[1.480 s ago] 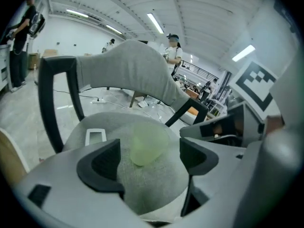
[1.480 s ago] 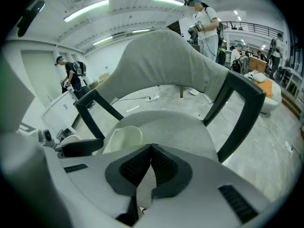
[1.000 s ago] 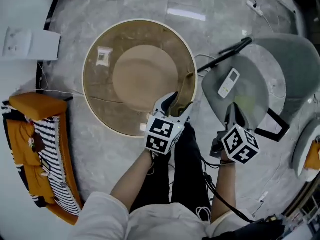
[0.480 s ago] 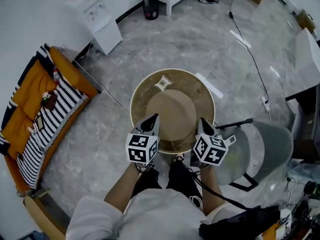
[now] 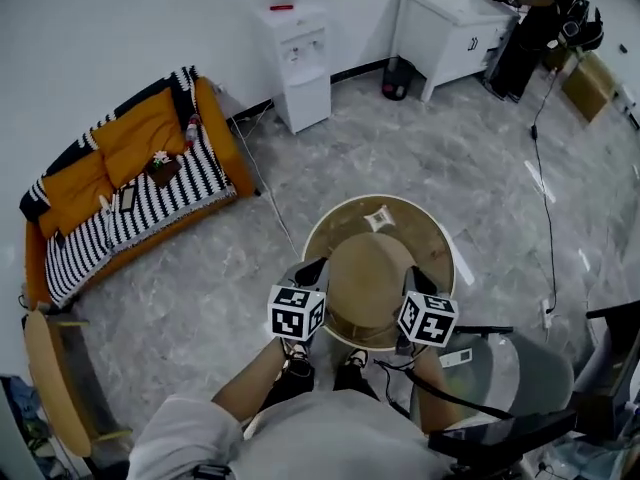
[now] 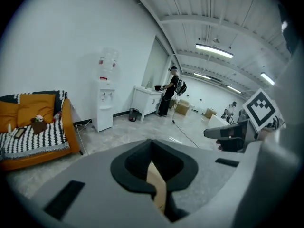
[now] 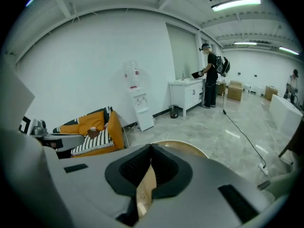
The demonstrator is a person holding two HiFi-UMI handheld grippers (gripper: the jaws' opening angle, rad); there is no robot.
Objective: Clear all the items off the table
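Note:
The round brown table (image 5: 432, 240) has a tan round middle, and a small white square item (image 5: 378, 218) lies on its far side. Both grippers hang side by side over the table's near edge and point away from me. My left gripper (image 5: 312, 265) is shut. My right gripper (image 5: 413, 274) is shut too. Between the closed jaws a thin tan strip shows in the left gripper view (image 6: 156, 182) and likewise in the right gripper view (image 7: 146, 186); nothing else sits there. The table's rim (image 7: 183, 147) peeks over the right gripper.
A grey chair (image 5: 505, 378) at my right carries a white remote (image 5: 456, 357). An orange and striped sofa (image 5: 120, 193) stands far left, a water dispenser (image 5: 300, 63) and a white cabinet (image 5: 450, 18) by the wall. A person (image 5: 535, 18) stands at the far right. A cable (image 5: 545, 198) crosses the floor.
The view has risen and pulled back from the table. Both grippers lifted and came level at the table's near edge. The left jaws, spread a second ago, are shut.

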